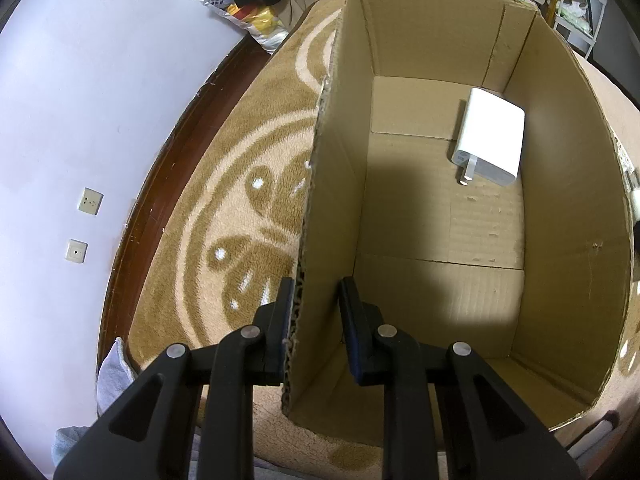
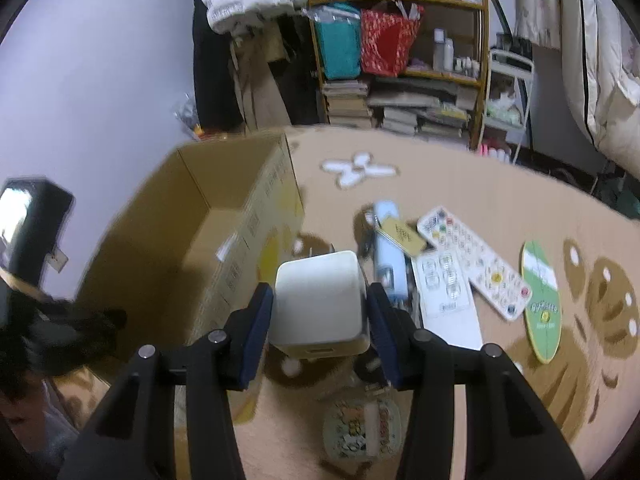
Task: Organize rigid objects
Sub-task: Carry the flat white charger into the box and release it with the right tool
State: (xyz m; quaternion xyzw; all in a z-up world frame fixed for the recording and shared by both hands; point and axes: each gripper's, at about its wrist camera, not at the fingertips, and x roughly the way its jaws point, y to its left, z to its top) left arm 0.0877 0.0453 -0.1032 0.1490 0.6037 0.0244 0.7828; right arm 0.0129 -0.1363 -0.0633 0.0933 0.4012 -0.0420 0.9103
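An open cardboard box [image 1: 560, 200] stands on a tan patterned carpet [image 1: 240, 184]. Inside it, a white plug adapter [image 1: 490, 140] lies on the floor at the far right. My left gripper [image 1: 316, 292] straddles the box's near left wall, one finger outside and one inside, shut on the wall. In the blurred right wrist view, my right gripper [image 2: 320, 300] is shut on a white cube charger [image 2: 320, 276], held above the carpet just right of the box [image 2: 240, 248].
On the carpet right of the box lie two white remotes [image 2: 472, 256] [image 2: 446, 292], a light blue item [image 2: 386, 248], a tan tag [image 2: 404, 234], a green oval board [image 2: 542, 300] and a patterned pad [image 2: 360, 432]. A cluttered shelf [image 2: 400, 80] stands behind. A plastic bag [image 1: 240, 12] lies by the wall.
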